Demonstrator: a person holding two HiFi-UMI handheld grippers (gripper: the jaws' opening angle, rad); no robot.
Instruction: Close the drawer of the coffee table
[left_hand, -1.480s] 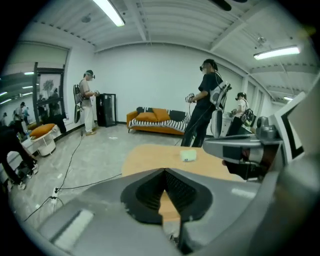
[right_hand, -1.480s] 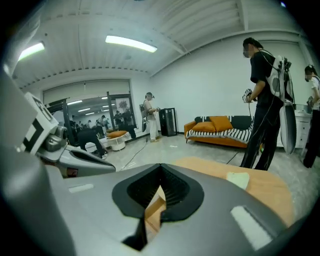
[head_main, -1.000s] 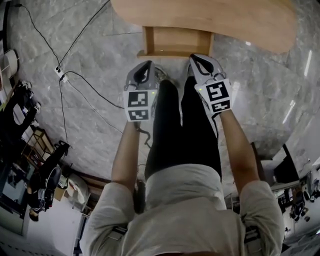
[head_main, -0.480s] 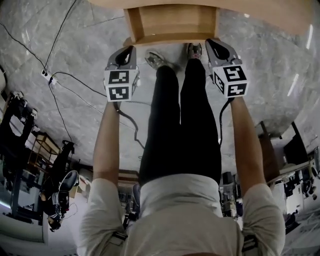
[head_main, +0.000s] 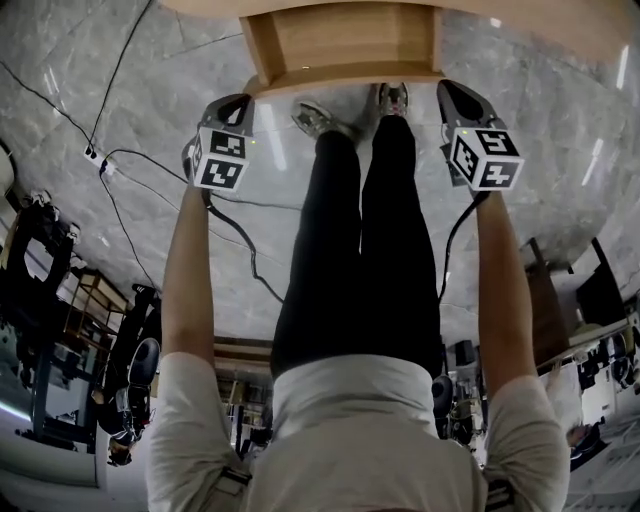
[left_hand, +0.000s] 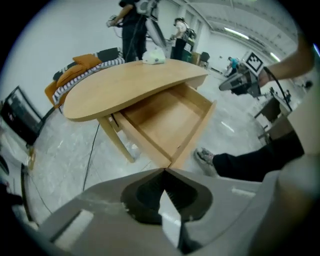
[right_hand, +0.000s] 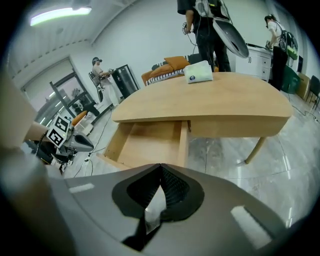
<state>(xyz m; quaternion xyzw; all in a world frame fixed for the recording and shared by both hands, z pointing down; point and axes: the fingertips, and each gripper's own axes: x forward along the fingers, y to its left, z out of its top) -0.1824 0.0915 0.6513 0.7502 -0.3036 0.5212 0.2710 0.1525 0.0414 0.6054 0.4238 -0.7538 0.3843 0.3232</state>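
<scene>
Grey marbled floor (head_main: 140, 250) runs beneath everything. Nearest, the left gripper (head_main: 238, 105) and right gripper (head_main: 452, 92) hang near the front corners of the pulled-out light wooden drawer (head_main: 345, 40), both with jaws pressed together and empty. Beyond the drawer spreads the rounded light wooden coffee table (right_hand: 210, 100).

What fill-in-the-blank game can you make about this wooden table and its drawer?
The drawer of the light wooden coffee table is ____, not closed.
Inside the drawer there is ____.
The grey left gripper and the grey right gripper both have jaws that are ____.
Missing words: open, nothing, shut.
</scene>
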